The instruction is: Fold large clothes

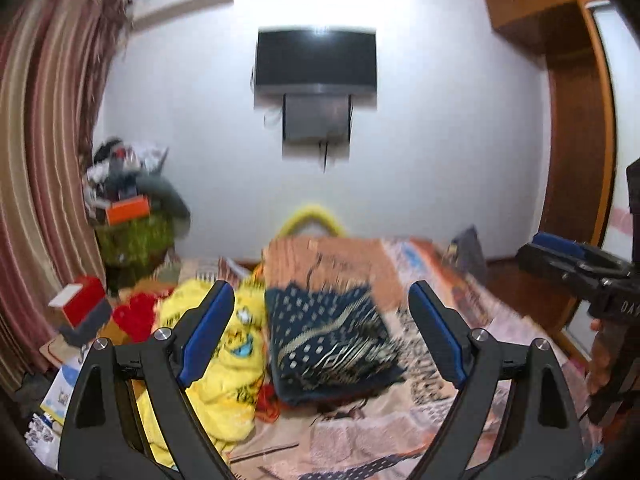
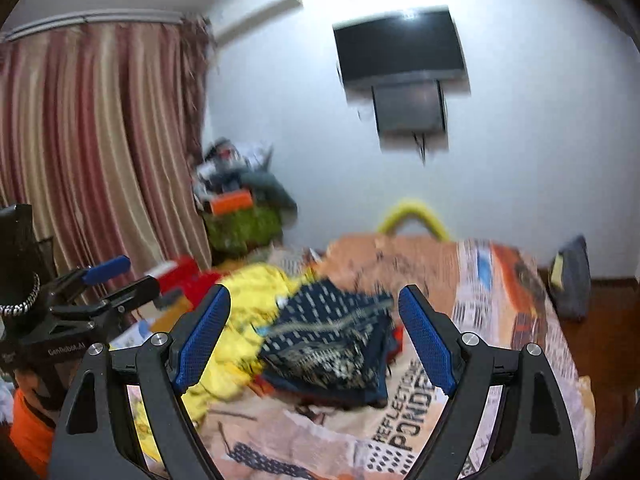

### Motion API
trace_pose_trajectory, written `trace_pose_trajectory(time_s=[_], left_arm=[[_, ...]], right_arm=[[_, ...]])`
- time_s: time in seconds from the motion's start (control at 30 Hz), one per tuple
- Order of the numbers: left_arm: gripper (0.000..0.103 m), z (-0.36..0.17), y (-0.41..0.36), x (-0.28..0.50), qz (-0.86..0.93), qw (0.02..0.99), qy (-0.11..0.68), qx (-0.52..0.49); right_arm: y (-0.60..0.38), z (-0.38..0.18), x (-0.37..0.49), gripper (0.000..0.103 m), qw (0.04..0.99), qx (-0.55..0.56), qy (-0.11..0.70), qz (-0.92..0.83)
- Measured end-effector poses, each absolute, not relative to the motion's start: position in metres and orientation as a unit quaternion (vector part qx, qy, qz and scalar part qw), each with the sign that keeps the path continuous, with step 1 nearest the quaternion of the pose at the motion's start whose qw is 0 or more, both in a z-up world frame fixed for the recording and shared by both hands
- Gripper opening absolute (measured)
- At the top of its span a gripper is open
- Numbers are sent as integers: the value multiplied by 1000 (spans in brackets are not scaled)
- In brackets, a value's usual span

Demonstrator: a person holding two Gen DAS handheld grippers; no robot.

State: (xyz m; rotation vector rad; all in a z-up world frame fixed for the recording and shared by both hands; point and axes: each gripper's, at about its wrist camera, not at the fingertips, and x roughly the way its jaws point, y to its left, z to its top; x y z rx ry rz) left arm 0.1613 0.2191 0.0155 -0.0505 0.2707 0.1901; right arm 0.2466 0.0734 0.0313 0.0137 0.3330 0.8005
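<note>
Both the left gripper [image 1: 320, 312] and right gripper [image 2: 314, 316] hang with jaws apart and empty above the bed [image 1: 440, 400], where a folded navy patterned garment [image 1: 328, 340] lies beside a crumpled yellow garment [image 1: 224, 360]; a careless grab there could undo the fold.

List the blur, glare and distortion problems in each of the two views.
Left wrist view: the television and folded navy cloth are smeared by motion blur, glare whitens the wall above the screen, and the fisheye bends the curtain; the left gripper stays sharp. Right wrist view: the same blur on the cloth and television, glare above it, dark rounded corners; the right gripper is sharp.
</note>
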Motion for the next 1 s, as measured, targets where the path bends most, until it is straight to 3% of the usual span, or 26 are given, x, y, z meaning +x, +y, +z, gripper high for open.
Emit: trace_pose_trajectory(time_s=[0.3, 0.37, 0.47, 0.53, 1.0], left_arm=[[89, 27, 185, 93, 96, 994, 42, -22], [91, 23, 178, 85, 107, 994, 34, -12], [102, 16, 171, 81, 122, 992, 33, -5], [102, 11, 168, 82, 127, 991, 37, 0], [102, -2, 174, 91, 130, 990, 61, -14]], right_arm=[[57, 41, 183, 84, 925, 18, 73, 372], [56, 37, 179, 91, 930, 16, 63, 362], [55, 35, 173, 98, 935, 13, 54, 350], [56, 34, 173, 103, 939, 8, 50, 339], [53, 23, 173, 103, 945, 3, 70, 319]])
